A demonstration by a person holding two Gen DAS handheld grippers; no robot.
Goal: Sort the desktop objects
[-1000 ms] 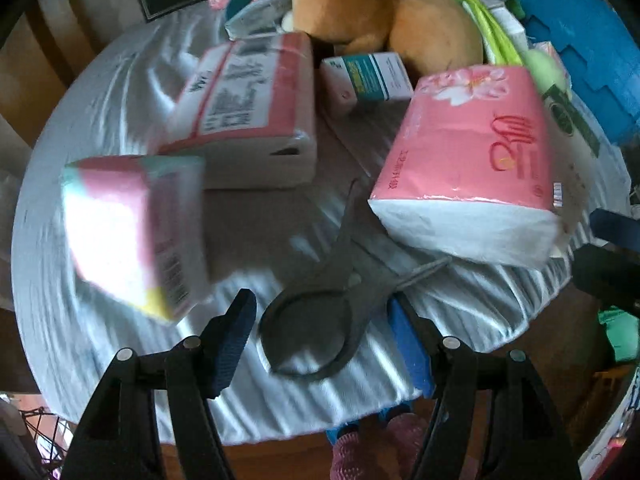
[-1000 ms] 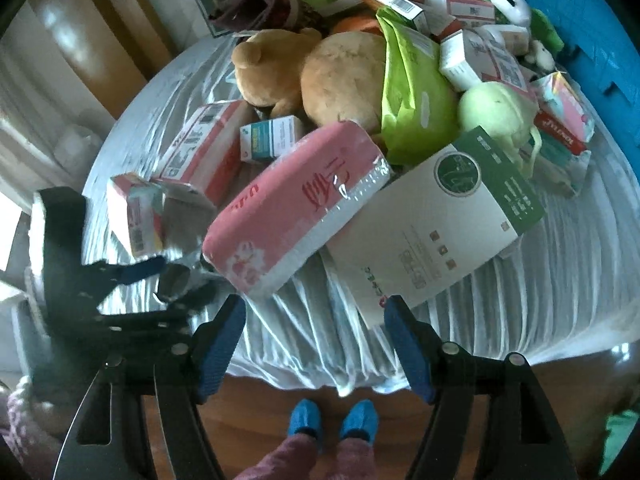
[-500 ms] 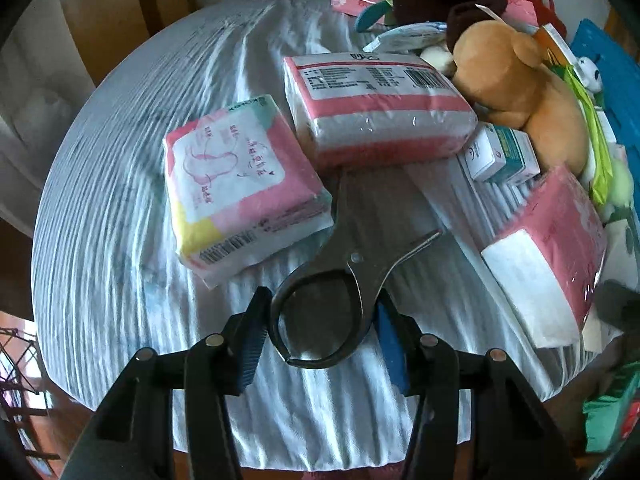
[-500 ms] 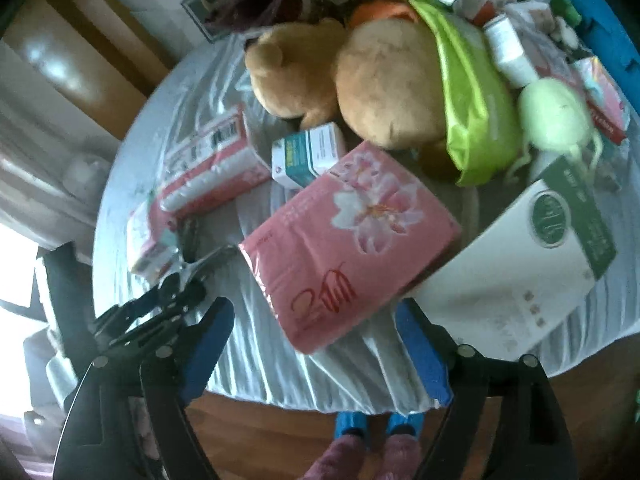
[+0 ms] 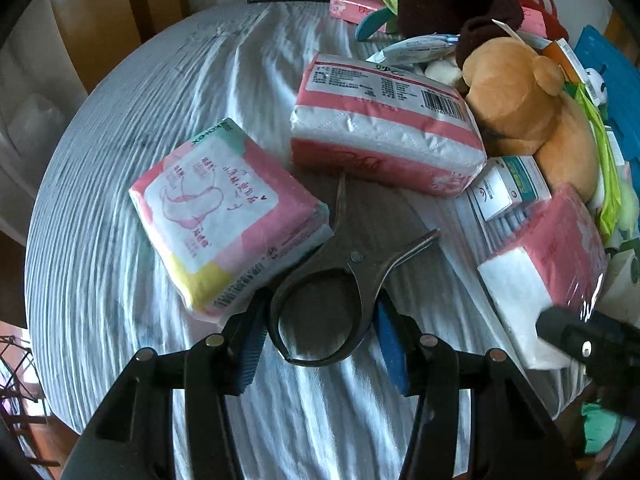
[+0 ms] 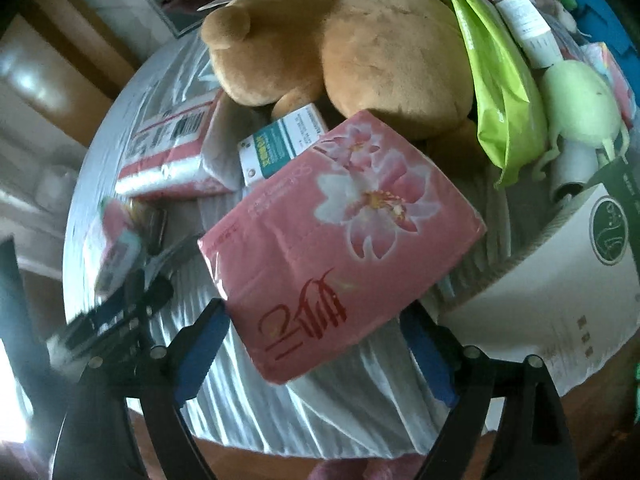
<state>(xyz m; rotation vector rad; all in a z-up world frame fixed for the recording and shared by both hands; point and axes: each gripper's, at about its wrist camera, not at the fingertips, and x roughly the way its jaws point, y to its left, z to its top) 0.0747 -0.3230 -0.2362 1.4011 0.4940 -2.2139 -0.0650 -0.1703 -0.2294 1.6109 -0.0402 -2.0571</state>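
Two hand-held grippers: left point(image 5: 320, 344) clamped on dark metal scissors' point(image 5: 340, 276) ring handle; right point(image 6: 316, 348) opening around glossy pink tissue pack point(image 6: 340, 240).

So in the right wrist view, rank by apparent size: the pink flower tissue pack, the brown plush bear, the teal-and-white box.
1. Brown plush bear and pink flower tissue pack: too similar, and the pack sits nearer the camera.
2. Teal-and-white box: clearly smallest.

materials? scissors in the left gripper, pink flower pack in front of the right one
Scissors: dark metal by the look, dull sheen, rivet at the pivot. Pink flower pack: glossy thin plastic film over soft tissue, judging by glare streaks and wrinkles; contents not visible here.
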